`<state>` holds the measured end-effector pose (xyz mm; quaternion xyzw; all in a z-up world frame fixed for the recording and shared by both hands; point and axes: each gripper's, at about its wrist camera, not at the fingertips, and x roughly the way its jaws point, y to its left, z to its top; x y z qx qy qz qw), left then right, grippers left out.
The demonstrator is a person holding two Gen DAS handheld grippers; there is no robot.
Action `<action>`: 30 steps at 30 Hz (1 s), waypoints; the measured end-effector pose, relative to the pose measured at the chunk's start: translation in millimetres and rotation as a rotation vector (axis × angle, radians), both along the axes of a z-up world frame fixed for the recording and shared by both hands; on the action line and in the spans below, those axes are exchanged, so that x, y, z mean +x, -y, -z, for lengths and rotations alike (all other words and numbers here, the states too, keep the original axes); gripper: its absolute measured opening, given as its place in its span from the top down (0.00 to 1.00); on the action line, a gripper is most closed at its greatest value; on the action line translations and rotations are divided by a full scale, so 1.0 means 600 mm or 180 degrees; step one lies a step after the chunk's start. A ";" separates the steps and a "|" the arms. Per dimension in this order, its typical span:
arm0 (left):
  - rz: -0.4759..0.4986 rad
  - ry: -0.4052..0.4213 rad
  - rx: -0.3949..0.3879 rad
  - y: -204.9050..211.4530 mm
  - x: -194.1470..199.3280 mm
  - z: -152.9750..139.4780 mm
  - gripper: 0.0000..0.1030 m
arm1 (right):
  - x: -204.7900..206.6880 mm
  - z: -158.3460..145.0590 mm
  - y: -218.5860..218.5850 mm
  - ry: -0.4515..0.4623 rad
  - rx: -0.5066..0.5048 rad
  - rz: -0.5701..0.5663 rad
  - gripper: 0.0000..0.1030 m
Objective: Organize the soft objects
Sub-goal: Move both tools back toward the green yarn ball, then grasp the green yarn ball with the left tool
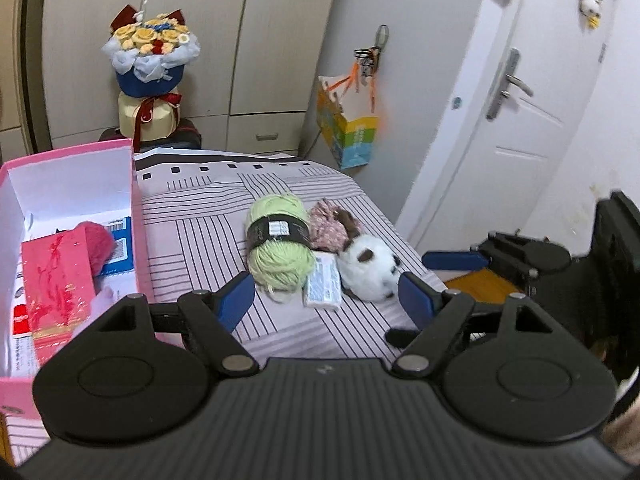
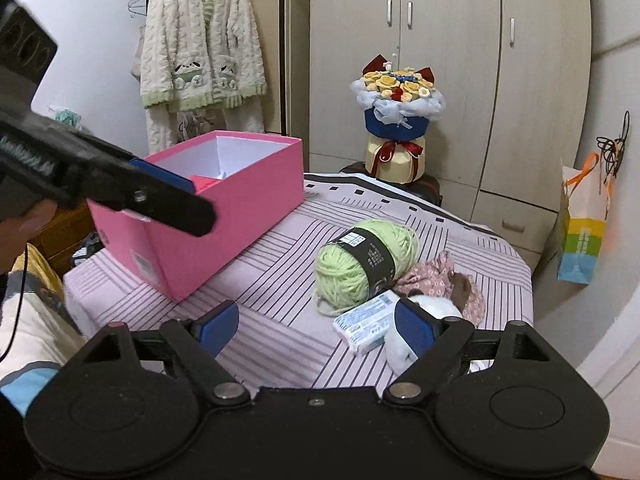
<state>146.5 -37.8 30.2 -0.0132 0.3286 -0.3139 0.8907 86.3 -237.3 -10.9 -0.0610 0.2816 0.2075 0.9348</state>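
A wardrobe (image 2: 440,60) and door (image 1: 520,92) are seen bounding the room. The striped bed (image 1: 208,240) is carrying a pink box (image 2: 224,204), green yarn (image 1: 280,248), a plush (image 1: 370,266) and tissues (image 1: 323,283). Both tongs, left (image 1: 330,300) and right (image 2: 316,326), are being held wide apart, gripping nothing.

Open striped bed between box and soft pile

The bed (image 2: 272,320) lies bare between the pink box (image 2: 224,216) at its left edge and the cluster near its right edge, where green yarn (image 2: 360,264), a tissue pack (image 2: 366,326), a white plush (image 1: 368,268) and floral cloth (image 2: 432,280) touch one another. The box stands open-topped, partly filled by a red envelope (image 1: 56,276) and red yarn (image 1: 98,242). A paper bag (image 2: 580,240) hangs just beyond the bed's right edge.
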 end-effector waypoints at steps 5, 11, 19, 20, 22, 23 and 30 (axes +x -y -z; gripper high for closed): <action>-0.0202 -0.0034 -0.0131 0.023 0.052 0.025 0.21 | 0.044 0.031 -0.024 0.0059 -0.0041 0.0026 0.12; -0.0419 0.0078 -0.0041 0.056 0.097 0.056 0.17 | 0.102 0.069 -0.050 0.0133 -0.0137 0.0192 0.11; -0.0631 -0.0192 -0.0158 0.067 0.165 0.092 0.19 | 0.166 0.102 -0.057 0.0117 -0.0251 0.0280 0.11; -0.0647 -0.0219 -0.0181 0.068 0.173 0.097 0.20 | 0.173 0.105 -0.056 0.0092 -0.0264 0.0282 0.11; -0.0684 -0.0289 -0.0205 0.070 0.186 0.106 0.23 | 0.186 0.110 -0.055 0.0023 -0.0262 0.0264 0.11; -0.0704 -0.0352 -0.0233 0.070 0.193 0.112 0.27 | 0.192 0.112 -0.053 -0.0025 -0.0241 0.0244 0.11; -0.0704 -0.0774 -0.0285 0.076 0.231 0.162 0.39 | 0.228 0.136 -0.046 -0.0258 -0.0151 0.0250 0.11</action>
